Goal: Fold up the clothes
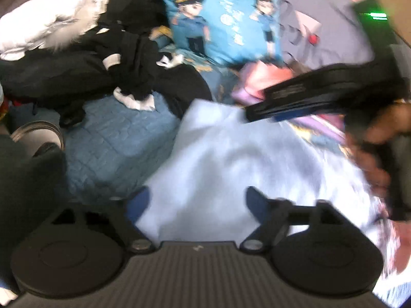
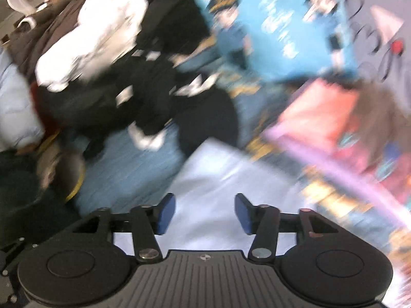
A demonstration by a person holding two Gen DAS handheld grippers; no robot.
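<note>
A pale blue-white garment (image 1: 231,154) lies spread on the blue quilted bed; it also shows in the right wrist view (image 2: 218,174). My left gripper (image 1: 197,205) is open just above its near part, with cloth between the blue fingers but not pinched. My right gripper (image 2: 205,213) is open over the same garment; it also shows in the left wrist view (image 1: 308,102), coming in from the right above the garment's far edge. Both views are blurred by motion.
A heap of black clothes (image 1: 102,77) and a white puffy jacket (image 1: 51,20) lie at the back left. A blue cartoon pillow (image 1: 218,25) stands at the back. A pink and purple printed cloth (image 2: 334,128) lies at the right.
</note>
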